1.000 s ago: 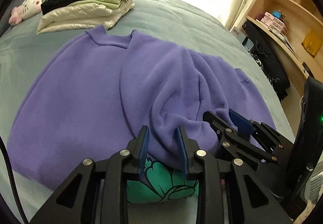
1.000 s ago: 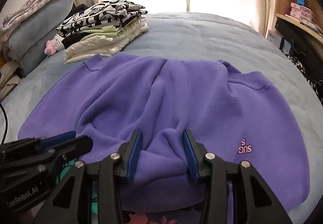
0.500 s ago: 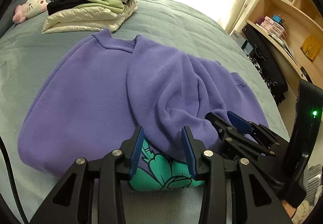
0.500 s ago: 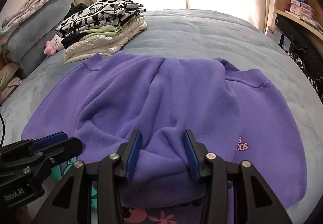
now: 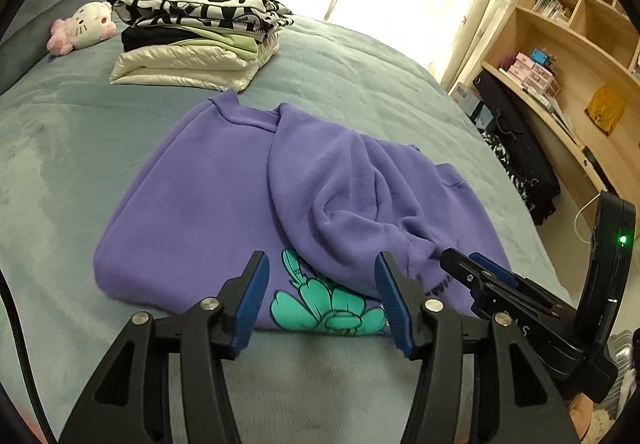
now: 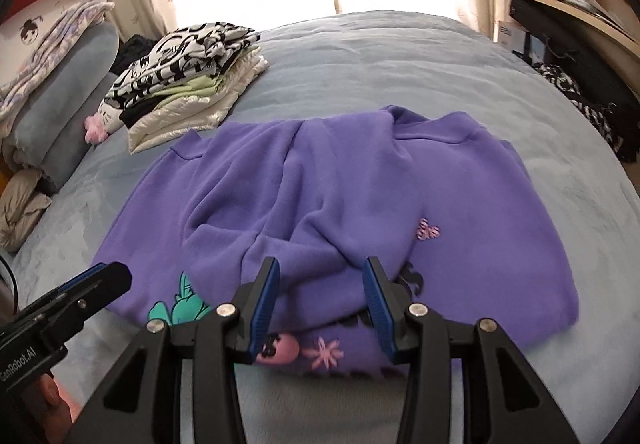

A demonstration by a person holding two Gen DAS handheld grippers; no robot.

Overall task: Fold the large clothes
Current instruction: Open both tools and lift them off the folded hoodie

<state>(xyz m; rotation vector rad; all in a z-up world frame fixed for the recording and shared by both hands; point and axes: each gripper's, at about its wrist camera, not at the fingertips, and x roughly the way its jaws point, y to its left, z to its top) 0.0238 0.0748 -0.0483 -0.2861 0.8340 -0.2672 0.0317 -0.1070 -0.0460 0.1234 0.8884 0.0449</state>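
Note:
A purple sweatshirt (image 5: 208, 196) (image 6: 480, 212) lies flat on the bed, both sleeves folded inward over its middle. A teal print (image 5: 328, 300) shows at its near hem. My left gripper (image 5: 320, 284) hovers just above that hem, its jaws opening, with nothing pressed between the blue pads (image 5: 252, 296). My right gripper (image 6: 322, 292) hangs over the folded sleeve end (image 6: 312, 256); its fingers stand apart and the cloth lies slack below them. Each gripper shows in the other's view: the right gripper (image 5: 472, 268) beside the sleeve cuff, the left gripper (image 6: 108, 276) at the hem's left corner.
A stack of folded clothes (image 5: 200, 32) (image 6: 184, 76) sits at the far left of the grey-blue bed (image 5: 360, 76), with a pink-and-white plush toy (image 5: 84, 28) beside it. Pillows and blankets (image 6: 52, 84) lie at the left. Wooden shelves (image 5: 568, 56) and a dark bag (image 5: 516, 148) stand at the right.
Both grippers have pulled back and risen from the sweatshirt. The left jaws have spread wider and let the sleeve cloth lie, uncovering more of the teal print. The right jaws kept their width.

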